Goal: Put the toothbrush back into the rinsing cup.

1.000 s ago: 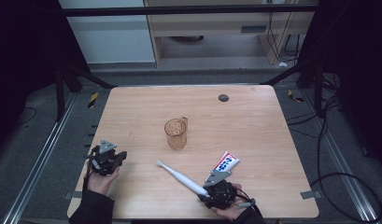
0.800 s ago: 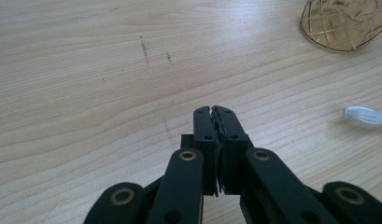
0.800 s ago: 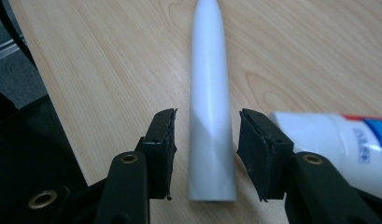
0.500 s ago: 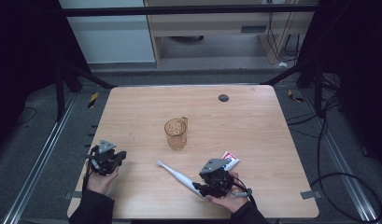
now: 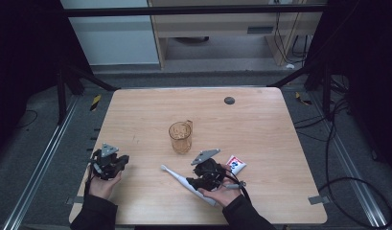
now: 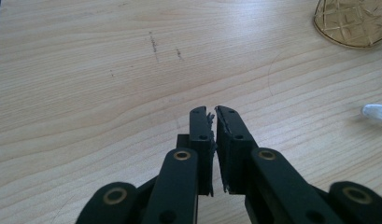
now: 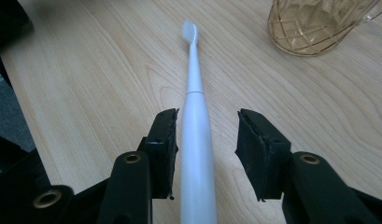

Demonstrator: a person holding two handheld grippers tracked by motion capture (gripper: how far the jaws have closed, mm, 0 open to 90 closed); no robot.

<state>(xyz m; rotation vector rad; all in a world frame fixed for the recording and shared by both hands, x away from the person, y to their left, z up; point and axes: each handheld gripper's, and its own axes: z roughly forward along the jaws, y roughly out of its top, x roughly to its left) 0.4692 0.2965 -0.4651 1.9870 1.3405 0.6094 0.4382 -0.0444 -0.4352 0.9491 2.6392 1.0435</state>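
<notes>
The right gripper (image 7: pixel 205 135) has its 2 jaws spread wide around a white electric toothbrush (image 7: pixel 194 126) lying flat on the table (image 5: pixel 260 124), the handle just beside 1 jaw, not clamped. An amber glass mug (image 7: pixel 314 23) stands beyond. The left gripper (image 6: pixel 212 116) rests nearly closed, holding nothing.

High view overhead, facing forward-down; gripper views close, low; all share toothbrush (image 7: pixel 194 135), cup (image 5: pixel 180 136).

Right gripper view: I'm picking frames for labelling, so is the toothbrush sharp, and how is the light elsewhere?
Right gripper view: toothbrush sharp, bristles slightly soft, cup cut off by the frame. Left gripper view: table evenly lit, no glare. High view: table bright, surroundings very dark.
</notes>
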